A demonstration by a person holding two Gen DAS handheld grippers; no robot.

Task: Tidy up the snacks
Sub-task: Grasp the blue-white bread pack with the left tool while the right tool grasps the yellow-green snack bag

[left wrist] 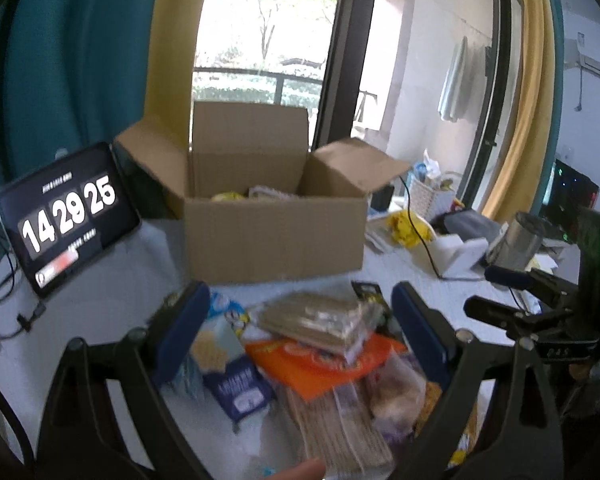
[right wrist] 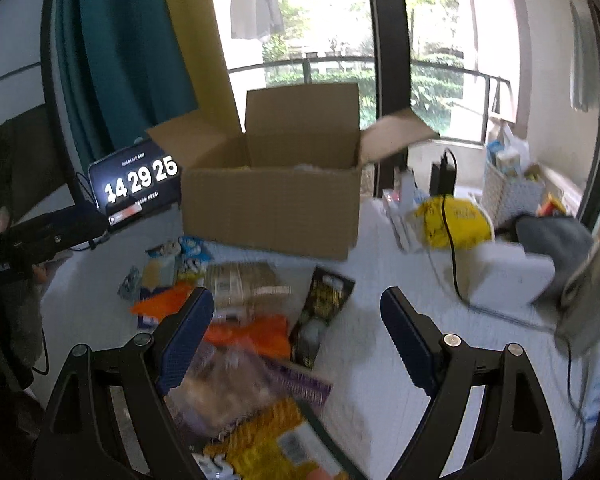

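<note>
An open cardboard box (left wrist: 274, 234) (right wrist: 270, 212) stands on the white table behind a pile of snack packs; some items lie inside it. My left gripper (left wrist: 300, 320) is open above the pile, with a clear pack of brown biscuits (left wrist: 318, 322) between its fingers but not gripped. An orange pack (left wrist: 324, 368) and a blue-and-white pack (left wrist: 224, 354) lie under it. My right gripper (right wrist: 296, 320) is open and empty above an orange pack (right wrist: 252, 334), a black-and-yellow pack (right wrist: 324, 300) and a yellow pack (right wrist: 260, 440). The biscuit pack (right wrist: 240, 284) lies beyond it.
A tablet showing a clock (left wrist: 66, 216) (right wrist: 134, 184) leans left of the box. To the right are a yellow bag (right wrist: 452, 220), a white basket (right wrist: 508, 196), a black cable (right wrist: 450, 248), a white block (left wrist: 460, 256) and a metal cup (left wrist: 518, 240). The right gripper shows in the left view (left wrist: 540, 300).
</note>
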